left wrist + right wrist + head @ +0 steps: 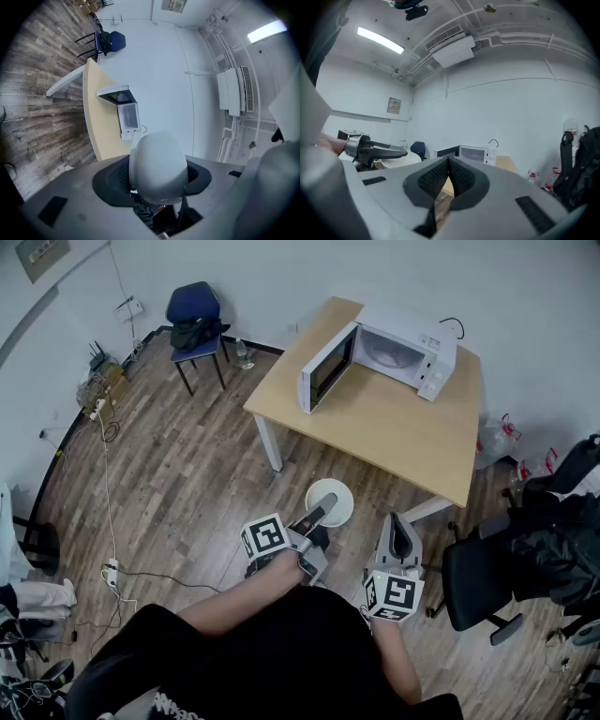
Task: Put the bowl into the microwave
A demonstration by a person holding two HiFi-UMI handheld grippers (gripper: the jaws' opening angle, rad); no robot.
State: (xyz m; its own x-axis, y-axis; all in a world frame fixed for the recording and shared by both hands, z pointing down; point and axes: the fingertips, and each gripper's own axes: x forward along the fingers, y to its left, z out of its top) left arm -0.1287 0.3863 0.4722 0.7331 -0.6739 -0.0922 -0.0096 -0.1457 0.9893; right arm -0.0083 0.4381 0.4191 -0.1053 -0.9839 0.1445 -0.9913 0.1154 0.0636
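A white bowl (pixel 337 497) hangs over the wooden floor, short of the table's near edge, with my left gripper (pixel 319 515) shut on its rim. In the left gripper view the bowl (pixel 157 159) fills the space between the jaws of that gripper (pixel 154 188). My right gripper (pixel 401 538) is beside it on the right, shut, its pads meeting with nothing between them (pixel 449 176). The white microwave (pixel 403 351) stands at the table's far side, its door (pixel 326 367) swung open to the left and its cavity facing me. It also shows small in the distance: microwave (pixel 123 112), microwave (pixel 474 153).
The light wooden table (pixel 394 437) stands ahead against the white wall. A blue chair (pixel 195 324) is at the far left, a black office chair (pixel 478 582) with dark bags close on my right. Cables and a power strip (pixel 111 573) lie along the left floor.
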